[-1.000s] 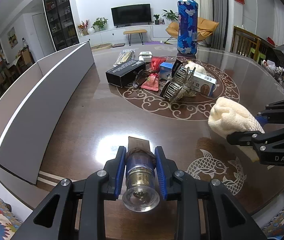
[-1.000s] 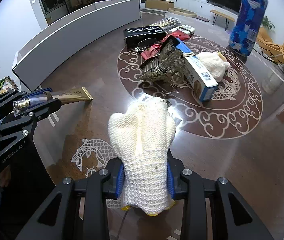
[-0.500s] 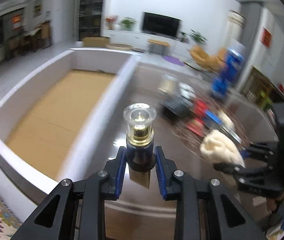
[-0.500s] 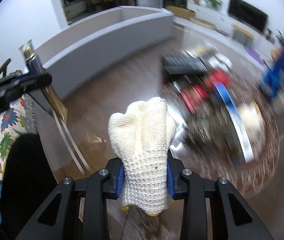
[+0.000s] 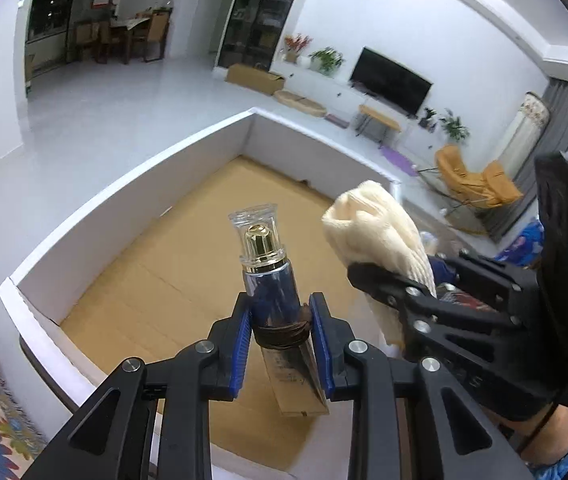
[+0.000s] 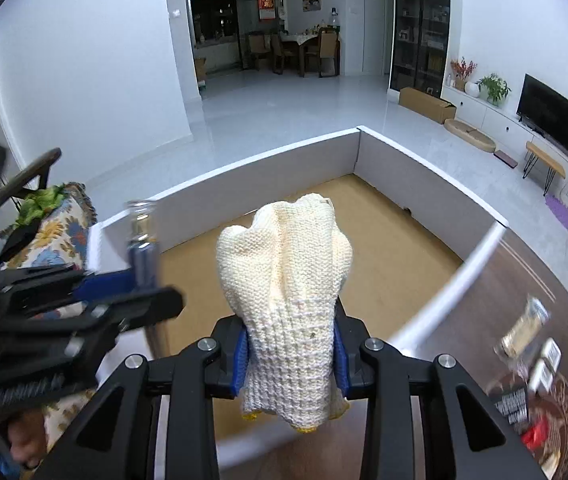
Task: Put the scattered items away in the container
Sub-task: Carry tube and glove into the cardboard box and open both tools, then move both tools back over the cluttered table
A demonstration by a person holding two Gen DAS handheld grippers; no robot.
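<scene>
My left gripper (image 5: 282, 338) is shut on a small blue glass bottle (image 5: 270, 280) with a gold collar and clear cap, cap pointing up, a tan tag hanging under it. It hangs over the near part of the white-walled cardboard box (image 5: 132, 184), whose brown floor is bare. My right gripper (image 6: 290, 354) is shut on a cream knitted glove (image 6: 284, 280), also above the box (image 6: 424, 184). In the left wrist view the glove (image 5: 376, 232) and right gripper sit just right of the bottle. In the right wrist view the blurred bottle (image 6: 142, 248) is at left.
Several scattered items (image 6: 532, 368) lie blurred on the dark wooden table (image 6: 496, 304) to the right of the box. A patterned cloth (image 6: 56, 236) covers furniture left of the box. A person's hand (image 5: 556, 432) holds the right gripper.
Both grippers rose and swung left from the table's middle to above the box, each keeping its load. The bottle turned from cap-toward-camera to cap-up.
</scene>
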